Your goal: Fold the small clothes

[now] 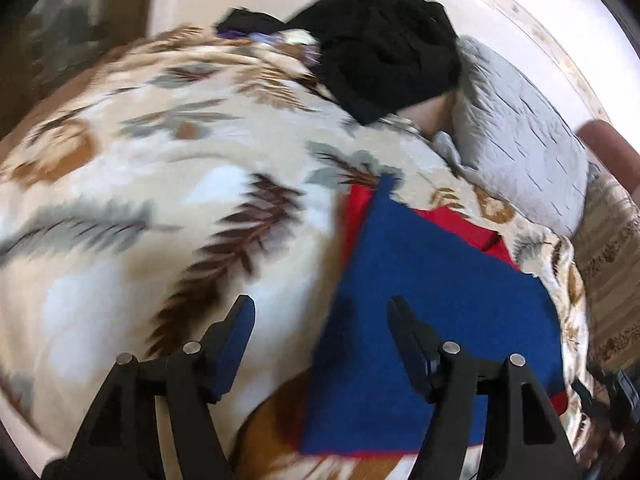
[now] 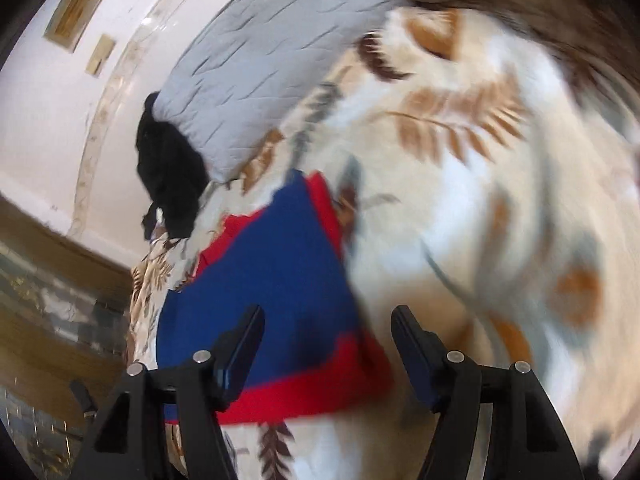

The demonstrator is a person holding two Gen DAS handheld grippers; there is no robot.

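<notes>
Black fingers of the left gripper point(image 1: 322, 320) stand apart with nothing between them, released above the bed; its right finger point(image 1: 408, 344) hangs over the blue cloth point(image 1: 432, 320), while its left finger is over the leaf-patterned blanket point(image 1: 160, 184). Whether that finger touches the cloth cannot be told through the blur. That blue cloth lies flat on the blanket on top of a red cloth point(image 1: 460, 228), whose edges show past it at the far side and along the near edge. Beyond them a black garment point(image 1: 384, 52) sits bunched on the blanket beside a grey quilted pillow point(image 1: 520, 140). From the right wrist, the right gripper point(image 2: 328, 328) is likewise released and empty, its fingers apart over the near corner of the blue cloth point(image 2: 272, 280) and its red border point(image 2: 320, 384). Two framed pictures point(image 2: 76, 12) hang on the white wall.
</notes>
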